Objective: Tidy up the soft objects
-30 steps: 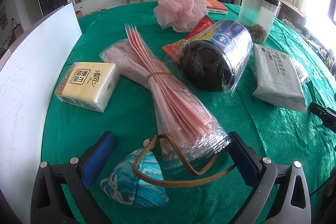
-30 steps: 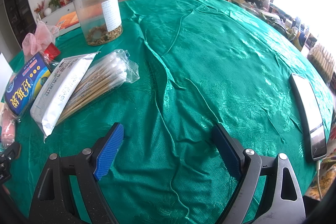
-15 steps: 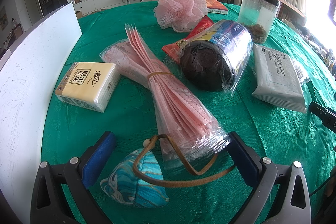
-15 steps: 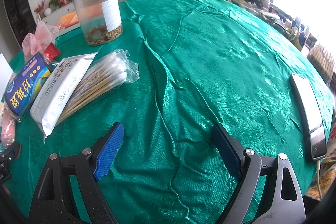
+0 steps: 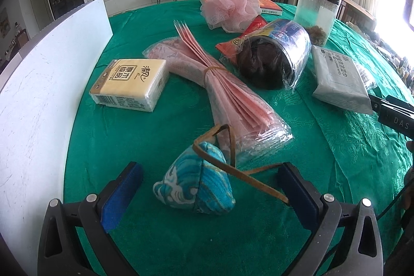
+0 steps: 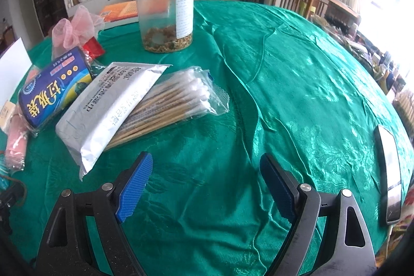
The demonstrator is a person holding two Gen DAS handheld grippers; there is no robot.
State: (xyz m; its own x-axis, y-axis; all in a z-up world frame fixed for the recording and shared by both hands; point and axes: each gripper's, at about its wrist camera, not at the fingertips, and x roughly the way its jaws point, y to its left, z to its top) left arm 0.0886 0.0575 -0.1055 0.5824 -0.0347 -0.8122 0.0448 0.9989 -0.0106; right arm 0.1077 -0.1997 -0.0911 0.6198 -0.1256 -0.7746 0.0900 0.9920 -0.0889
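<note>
In the left wrist view my left gripper [image 5: 207, 183] is open, its jaws on either side of a blue patterned pouch [image 5: 194, 185] with a brown leather cord [image 5: 233, 164]. Beyond lie a bundle of pink bagged masks [image 5: 227, 92], a yellow tissue pack [image 5: 129, 80], a roll of dark bags in blue wrap [image 5: 274, 53], a pink bath pouf [image 5: 233, 7] and a wet-wipes pack [image 5: 339, 79]. My right gripper [image 6: 207, 188] is open and empty over bare green cloth, near the wipes pack [image 6: 111, 107] and a bag of cotton swabs [image 6: 170, 100].
A white board [image 5: 38, 84] stands along the left. A clear jar with a black lid [image 6: 165, 12] stands at the back. A red snack packet [image 5: 245, 35] lies by the pouf. A phone [image 6: 390, 172] lies at the right table edge.
The left gripper has pulled back and lifted a little, so the pouch now sits further ahead between its jaws. The right gripper has moved closer to the wipes and swabs.
</note>
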